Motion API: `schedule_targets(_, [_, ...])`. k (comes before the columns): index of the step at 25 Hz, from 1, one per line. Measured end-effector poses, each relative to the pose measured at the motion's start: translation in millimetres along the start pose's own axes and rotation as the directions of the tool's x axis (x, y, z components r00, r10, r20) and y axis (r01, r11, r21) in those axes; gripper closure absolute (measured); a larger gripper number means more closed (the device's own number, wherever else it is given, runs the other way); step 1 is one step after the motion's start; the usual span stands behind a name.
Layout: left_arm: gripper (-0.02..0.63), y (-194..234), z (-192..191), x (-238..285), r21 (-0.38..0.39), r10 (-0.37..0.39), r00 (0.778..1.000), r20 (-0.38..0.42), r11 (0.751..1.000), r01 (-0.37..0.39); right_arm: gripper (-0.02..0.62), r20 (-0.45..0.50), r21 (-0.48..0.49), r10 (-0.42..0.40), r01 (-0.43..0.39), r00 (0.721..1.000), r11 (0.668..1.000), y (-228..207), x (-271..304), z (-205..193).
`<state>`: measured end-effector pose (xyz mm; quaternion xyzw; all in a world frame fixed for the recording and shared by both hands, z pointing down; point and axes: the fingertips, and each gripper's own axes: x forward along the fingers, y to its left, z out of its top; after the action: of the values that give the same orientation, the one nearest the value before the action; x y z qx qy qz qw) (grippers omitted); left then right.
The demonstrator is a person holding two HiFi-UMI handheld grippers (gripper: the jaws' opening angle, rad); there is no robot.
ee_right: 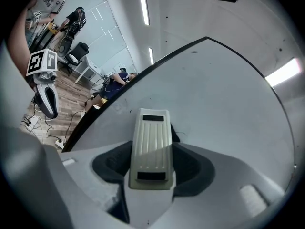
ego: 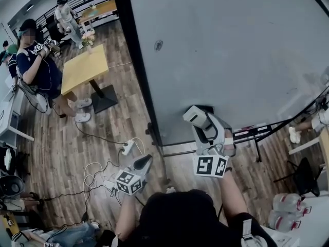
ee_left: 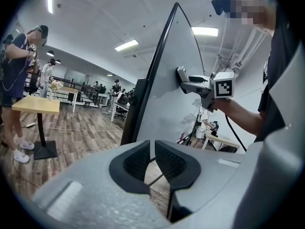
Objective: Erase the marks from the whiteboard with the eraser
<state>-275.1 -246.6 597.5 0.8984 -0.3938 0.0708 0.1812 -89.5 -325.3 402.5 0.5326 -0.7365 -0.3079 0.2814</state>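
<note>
The eraser (ee_right: 151, 147) is a cream plastic block, ribbed along its back, with a dark slot at each end. The right gripper (ee_right: 151, 168) clamps it between black textured pads and holds it against the lower part of the whiteboard (ego: 231, 50), a smooth pale panel in a black frame. The left gripper (ee_left: 153, 163) hangs low, jaws closed on nothing. A wood-plank floor (ego: 77, 143) carries loose cables (ego: 97, 171) and a yellow table (ego: 85, 68).

Yellow table (ego: 84, 68) left; power strip (ego: 127, 148), possibly, on floor (ego: 61, 153).
</note>
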Motion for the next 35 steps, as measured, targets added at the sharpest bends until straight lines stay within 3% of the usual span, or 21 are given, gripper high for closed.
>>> schedule_targets(6, [0.565, 0.9, -4.2, -6.0, -0.007, 0.004, 1.0, -0.002, 1.0, -0.004, 0.342, 0.002, -0.015, 0.018, -0.018, 1.0, 1.0, 13.6, 3.1, 6.3])
schedule_targets(14, [0.565, 19.9, -12.6, -34.9, -0.032, 0.067, 0.998, 0.002, 0.997, -0.067, 0.342, 0.036, -0.062, 0.188, -0.186, 0.981, 0.981, 95.7, 21.9, 28.3])
schedule_targets(17, [0.565, 28.4, -17.1, -48.4, -0.047, 0.096, 0.995, 0.004, 0.994, -0.096, 0.342, 0.036, -0.056, 0.209, -0.207, 0.977, 0.977, 107.5, 23.9, 30.0])
schedule_targets(22, [0.565, 34.6, -22.5, -51.7, -0.069, 0.107, 0.994, 0.008, 0.992, -0.106, 0.342, 0.039, -0.064, 0.191, -0.188, 0.981, 0.98, 97.0, 23.0, 30.6])
schedule_targets(30, [0.565, 16.4, -8.5, -26.0, -0.011, 0.038, 0.999, -0.003, 0.999, -0.038, 0.342, 0.047, 0.064, 0.083, -0.086, 0.995, 0.994, 21.4, 7.3, 43.0])
schedule_targets(35, [0.565, 8.9, -7.3, -18.8, -0.002, 0.013, 1.0, -0.008, 1.0, -0.013, 0.342, 0.034, 0.079, 0.055, -0.057, 0.998, 0.995, 8.1, 3.0, 37.1])
